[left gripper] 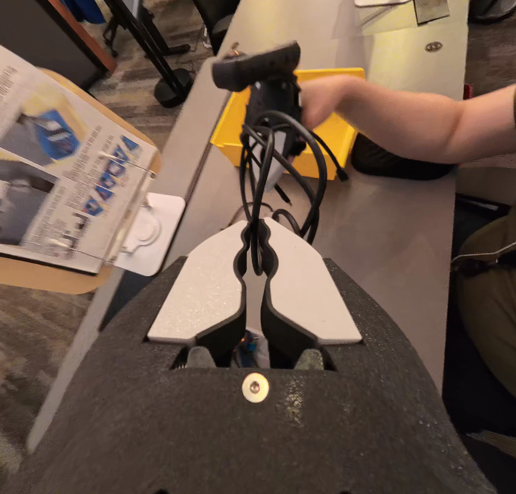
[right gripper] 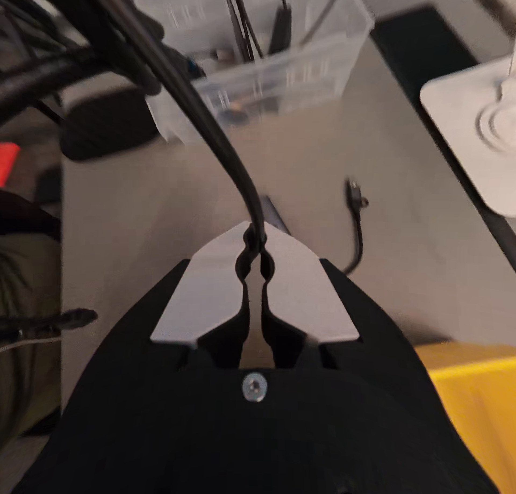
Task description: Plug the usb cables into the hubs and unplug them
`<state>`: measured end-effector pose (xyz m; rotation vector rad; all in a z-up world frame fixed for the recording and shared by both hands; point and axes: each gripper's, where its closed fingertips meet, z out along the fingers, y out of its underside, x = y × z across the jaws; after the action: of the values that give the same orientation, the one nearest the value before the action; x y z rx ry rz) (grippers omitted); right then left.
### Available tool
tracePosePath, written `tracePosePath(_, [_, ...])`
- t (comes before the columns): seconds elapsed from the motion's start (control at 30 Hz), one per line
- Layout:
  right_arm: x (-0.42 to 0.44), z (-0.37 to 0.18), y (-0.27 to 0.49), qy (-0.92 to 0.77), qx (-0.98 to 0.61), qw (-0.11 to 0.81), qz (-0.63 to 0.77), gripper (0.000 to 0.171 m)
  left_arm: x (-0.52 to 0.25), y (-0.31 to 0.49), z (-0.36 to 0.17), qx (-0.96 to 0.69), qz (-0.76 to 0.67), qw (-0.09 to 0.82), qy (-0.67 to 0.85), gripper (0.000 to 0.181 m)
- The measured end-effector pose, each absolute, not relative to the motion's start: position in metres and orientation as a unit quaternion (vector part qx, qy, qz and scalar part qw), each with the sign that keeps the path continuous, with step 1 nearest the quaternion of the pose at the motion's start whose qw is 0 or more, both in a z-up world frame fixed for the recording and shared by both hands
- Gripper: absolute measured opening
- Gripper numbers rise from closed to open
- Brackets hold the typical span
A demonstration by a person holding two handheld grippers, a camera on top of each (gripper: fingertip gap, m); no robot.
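Both grippers clamped on cable, nothing plugged in that I can see.

Left gripper (left gripper: pixel 255 225) is closed on a loop of the black usb cables (left gripper: pixel 312 156), lifted off the table (left gripper: pixel 391 257). Right gripper (right gripper: pixel 255 228) pinches a cable strand running up to 11 o'clock. Loose plug (right gripper: pixel 353 193) lies at 1 o'clock of it. Yellow bin (left gripper: pixel 339 134) at 1 o'clock. No hub identifiable, so I judge plugging is all still ahead.
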<state>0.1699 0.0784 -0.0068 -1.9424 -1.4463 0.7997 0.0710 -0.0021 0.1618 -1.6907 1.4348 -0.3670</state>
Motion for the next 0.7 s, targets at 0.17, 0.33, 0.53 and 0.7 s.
tracePosePath(0.17, [0.180,-0.026,0.094,-0.512,-0.772,0.269,0.263,0.001,0.081,-0.023,0.063,-0.676,-0.177,0.389,0.600,0.004])
tracePosePath(0.33, [0.178,-0.040,0.107,-0.526,-0.772,0.283,0.217,0.001,0.102,-0.050,-0.027,-0.664,-0.219,0.308,0.644,0.004])
tracePosePath(0.53, [0.175,-0.057,0.107,-0.588,-0.742,0.284,0.151,0.001,0.111,-0.068,-0.099,-0.658,-0.206,0.270,0.672,0.004])
tracePosePath(0.7, [0.164,-0.057,0.100,-0.640,-0.692,0.305,0.135,0.000,0.109,-0.070,-0.105,-0.669,-0.237,0.278,0.648,0.008])
